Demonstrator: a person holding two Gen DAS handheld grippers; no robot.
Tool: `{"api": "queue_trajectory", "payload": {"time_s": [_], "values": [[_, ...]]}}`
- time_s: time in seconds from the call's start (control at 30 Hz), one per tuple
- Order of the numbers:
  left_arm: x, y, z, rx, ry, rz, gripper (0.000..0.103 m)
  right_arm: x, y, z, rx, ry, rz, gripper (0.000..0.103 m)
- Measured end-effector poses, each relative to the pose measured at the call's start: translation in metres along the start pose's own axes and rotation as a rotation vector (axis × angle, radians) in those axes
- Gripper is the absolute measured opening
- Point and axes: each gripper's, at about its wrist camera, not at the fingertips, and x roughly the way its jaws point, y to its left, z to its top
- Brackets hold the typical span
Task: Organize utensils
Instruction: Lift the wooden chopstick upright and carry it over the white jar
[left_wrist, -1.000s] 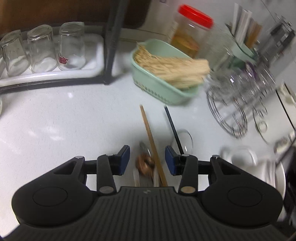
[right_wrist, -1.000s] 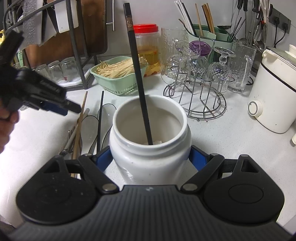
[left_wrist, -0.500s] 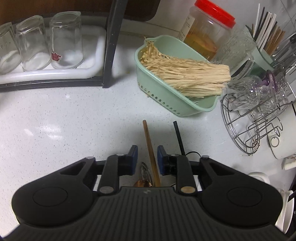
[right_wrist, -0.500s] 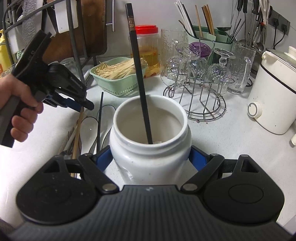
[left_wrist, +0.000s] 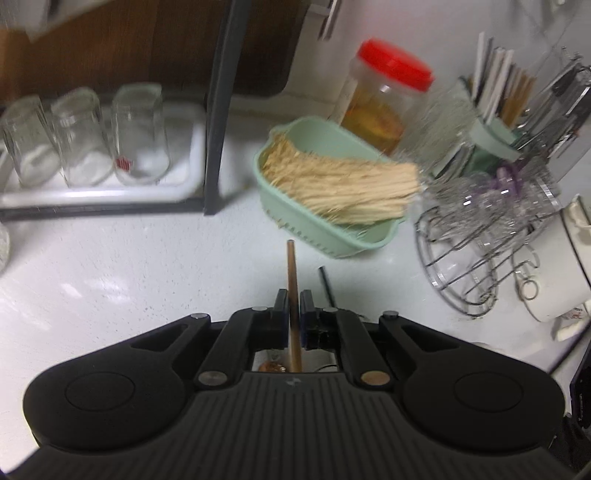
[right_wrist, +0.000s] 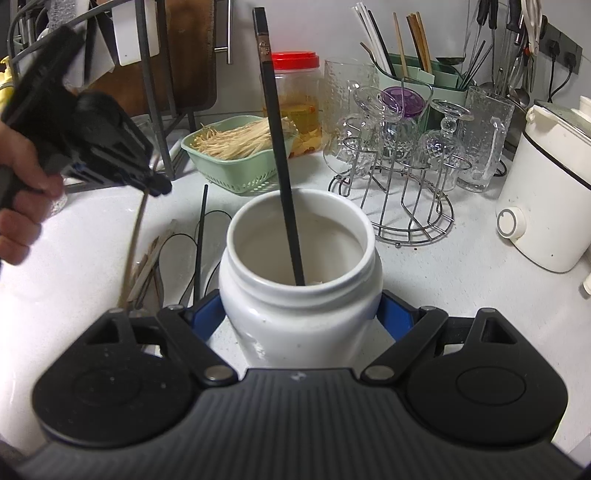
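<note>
My left gripper (left_wrist: 293, 300) has its jaws closing tight on a wooden chopstick (left_wrist: 291, 266), pads pressing both sides. In the right wrist view the left gripper (right_wrist: 157, 186), held by a hand, hangs the wooden chopstick (right_wrist: 135, 240) tilted above the white counter. My right gripper (right_wrist: 301, 318) grips the white ceramic jar (right_wrist: 258, 306) between its blue pads. A black chopstick (right_wrist: 277, 147) stands upright in the jar. Another black chopstick (right_wrist: 199, 240) and several more utensils (right_wrist: 151, 258) lie on the counter left of the jar.
A green basket (right_wrist: 240, 177) of pale strands sits behind the jar, with a red-lidded jar (right_wrist: 295, 96) beyond it. A wire rack of glasses (right_wrist: 399, 184) and a white cooker (right_wrist: 546, 206) stand to the right. Upturned glasses (left_wrist: 85, 136) rest on a tray at left.
The left gripper's jaws closed on the wooden chopstick and raised its end off the counter. The right gripper and jar stayed still.
</note>
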Motion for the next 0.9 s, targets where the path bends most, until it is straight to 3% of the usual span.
{"api": "queue_trajectory", "payload": {"time_s": [0.23,0.53,0.9], "values": [[-0.046,-0.026,0.003,0.086,-0.066,-0.017,0.005,0.001,-0.001,0.002,-0.007,0.01,0.007,0.09],[-0.104,-0.049,-0.004,0.053,-0.141,-0.101,0.005,0.005,0.001,0.004,-0.018,-0.001,0.017,0.09],[-0.17,-0.082,0.005,0.129,-0.245,-0.198,0.005,0.008,0.003,0.005,-0.026,-0.019,0.027,0.09]]}}
